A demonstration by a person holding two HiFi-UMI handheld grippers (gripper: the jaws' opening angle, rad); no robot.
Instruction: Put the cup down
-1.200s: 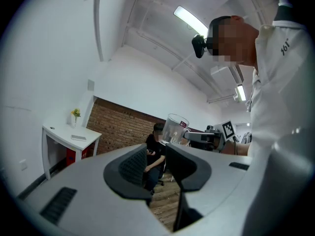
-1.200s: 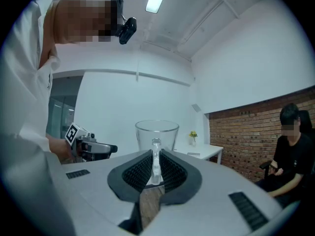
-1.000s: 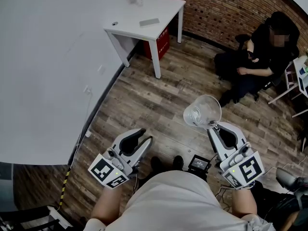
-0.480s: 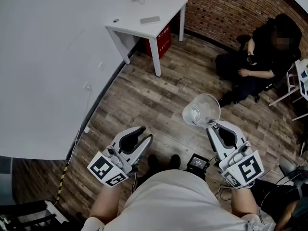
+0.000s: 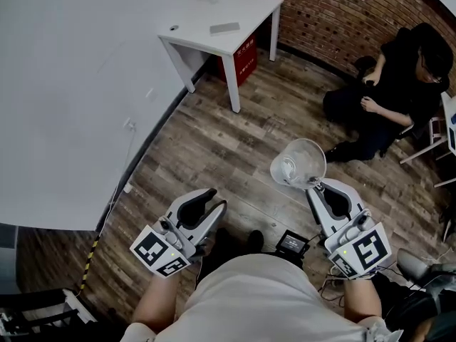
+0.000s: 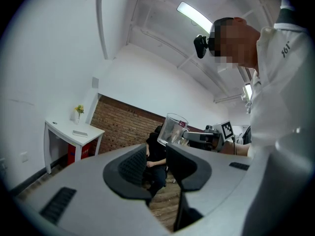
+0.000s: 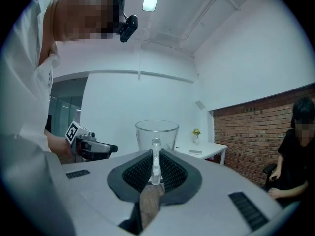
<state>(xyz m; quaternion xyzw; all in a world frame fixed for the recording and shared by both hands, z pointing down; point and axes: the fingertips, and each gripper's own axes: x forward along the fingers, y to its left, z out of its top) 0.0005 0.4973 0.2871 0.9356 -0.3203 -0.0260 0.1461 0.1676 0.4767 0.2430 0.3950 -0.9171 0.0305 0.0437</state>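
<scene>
Drifts slightly over the wood floor (image 5: 214,141) since a second ago. Holds cup (image 5: 299,164) upright by its handle in closed right fingers (image 5: 335,204), mid-air, bench (image 5: 214,20) well ahead-left; left fingers (image 5: 194,209) slightly parted, empty.

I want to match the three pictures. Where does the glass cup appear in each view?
Head view: the glass cup is right of centre, at the tip of the right gripper.
Left gripper view: the glass cup is just above centre, beyond the jaws, not between them.
Right gripper view: the glass cup is at centre, its handle pinched between the jaws.
Shared landmark: the white table by the brick wall.
</scene>
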